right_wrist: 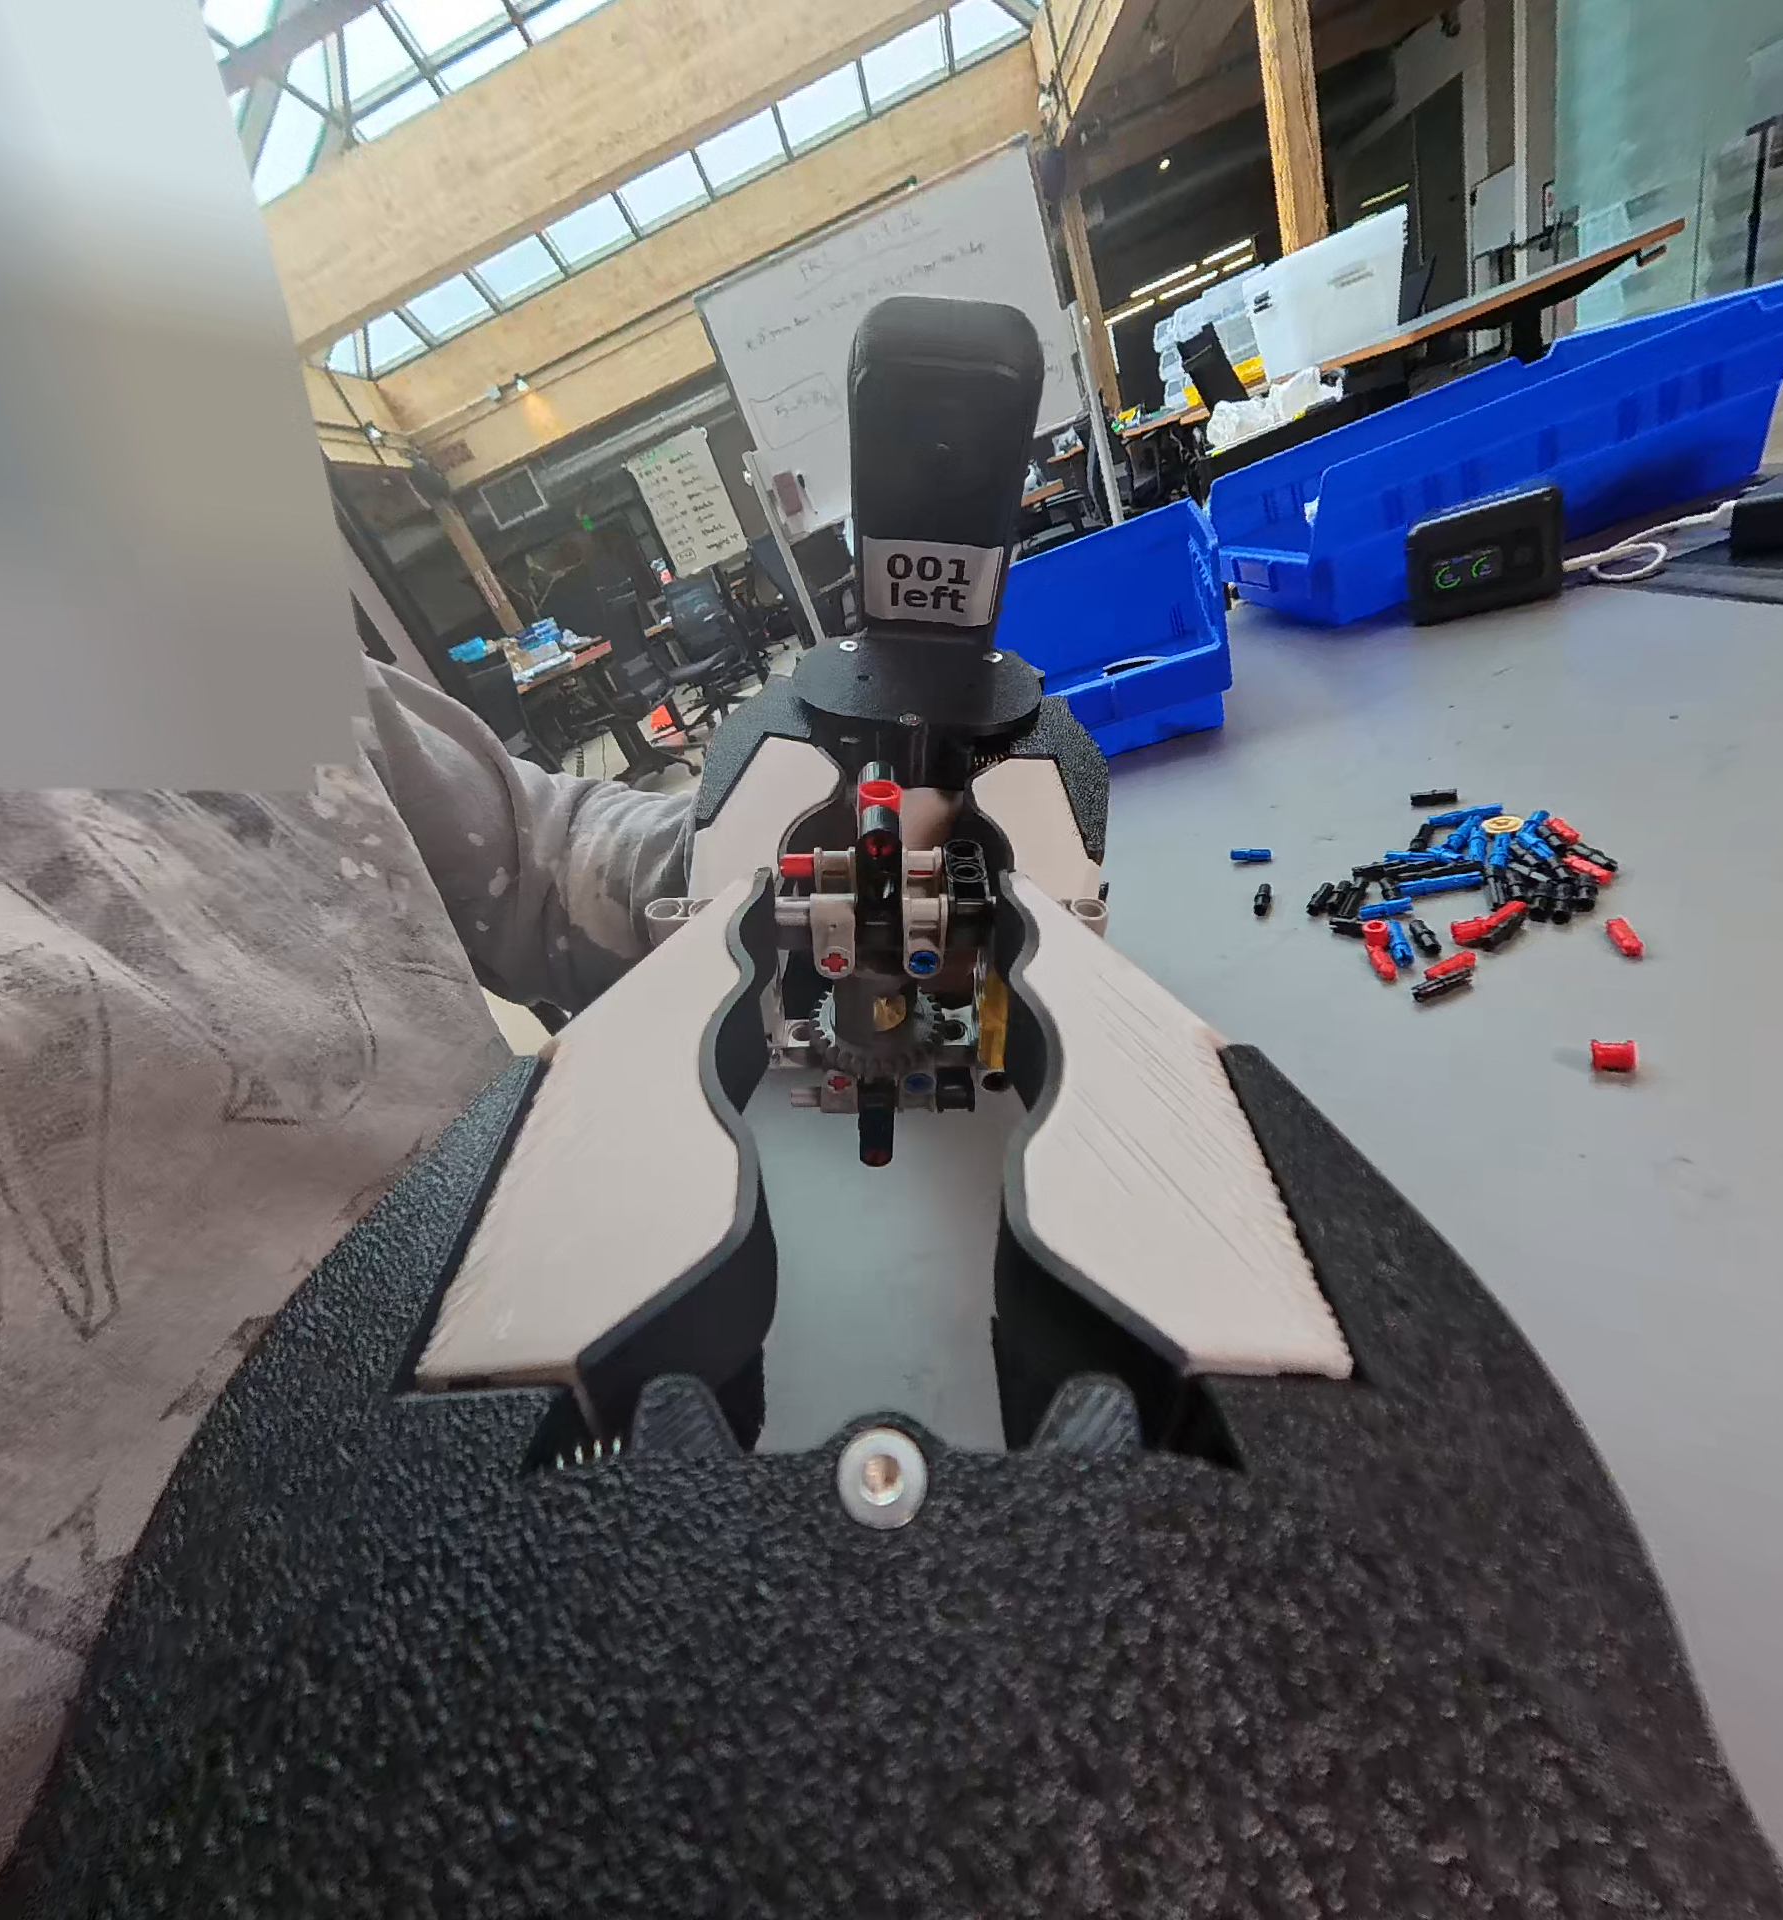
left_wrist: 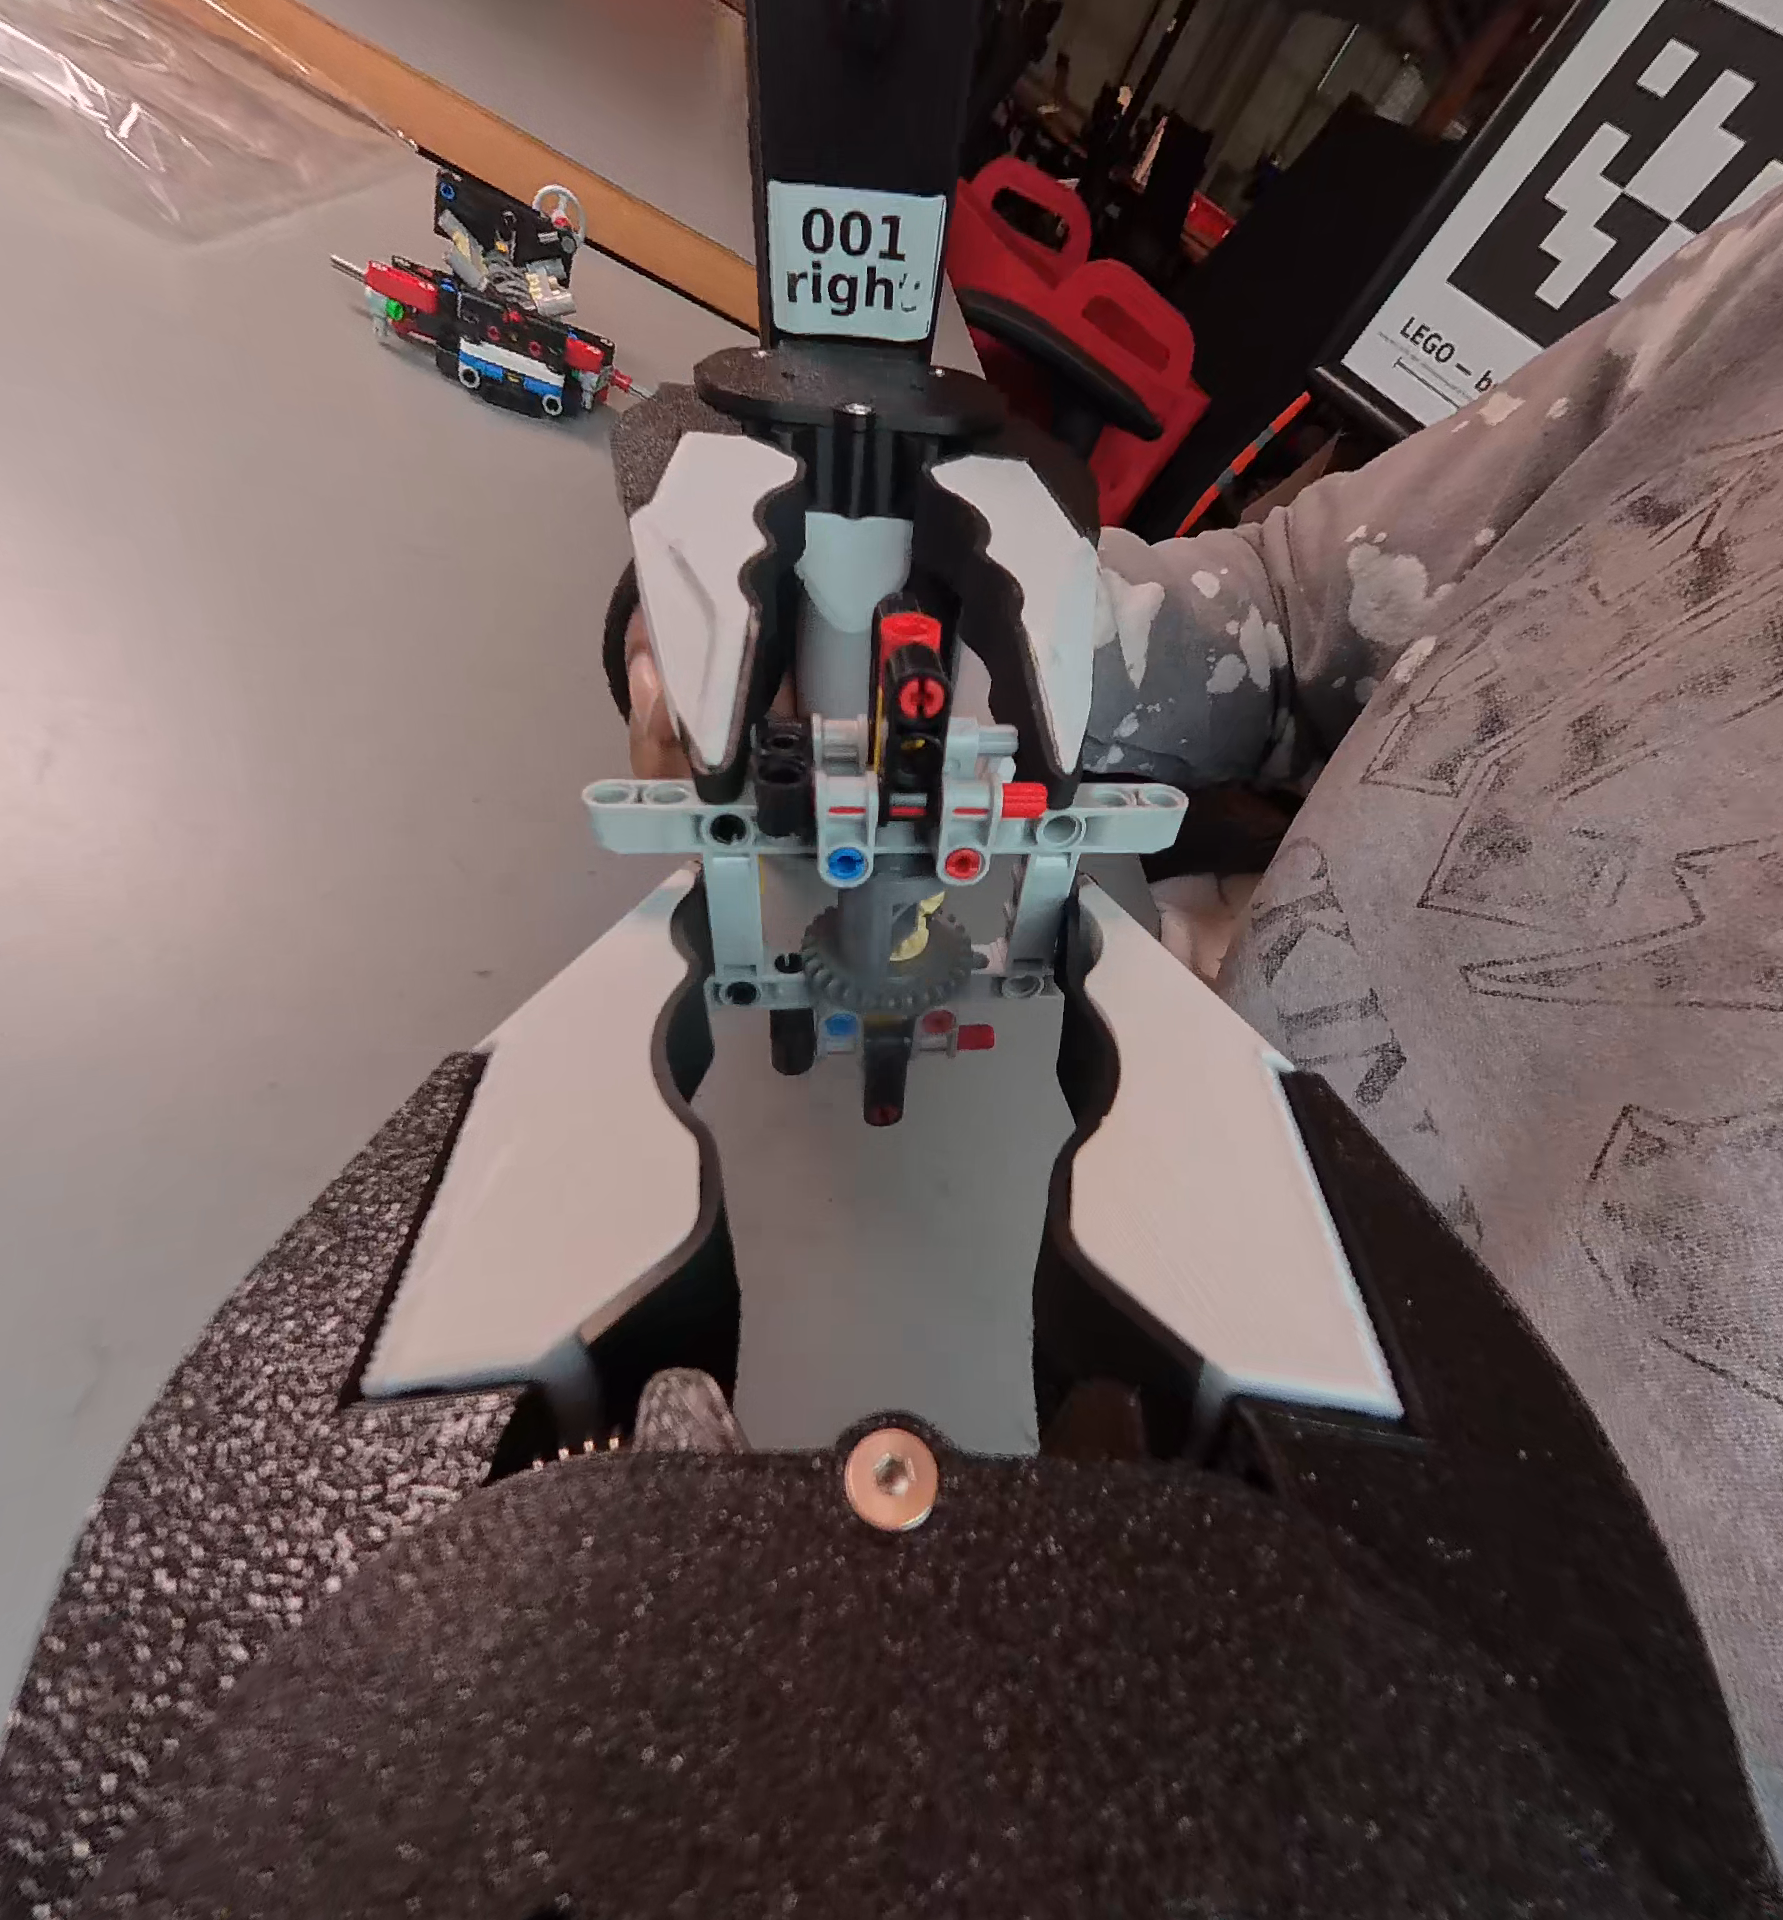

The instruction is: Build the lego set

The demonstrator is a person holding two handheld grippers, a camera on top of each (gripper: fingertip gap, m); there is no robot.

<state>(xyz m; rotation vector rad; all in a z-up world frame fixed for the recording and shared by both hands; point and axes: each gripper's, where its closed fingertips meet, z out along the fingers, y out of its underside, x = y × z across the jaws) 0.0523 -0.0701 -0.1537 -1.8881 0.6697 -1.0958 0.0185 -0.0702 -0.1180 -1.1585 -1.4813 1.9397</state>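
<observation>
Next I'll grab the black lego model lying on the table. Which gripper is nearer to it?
Right. The right gripper holds the far end of the grey frame assembly, and the black lego model lies just beyond it. The left gripper holds the near end, farther away.

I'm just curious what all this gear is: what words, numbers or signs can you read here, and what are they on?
I don't repeat writing; here is what bears it.
White label, right gripper handle: legible print.
Matching label, left gripper handle: legible print.
Black-and-white marker sign: print line, partly cut off.
Whiteboard: faint handwriting, unreadable.
Paper sheet: too small.
Black device screen: too small.
</observation>
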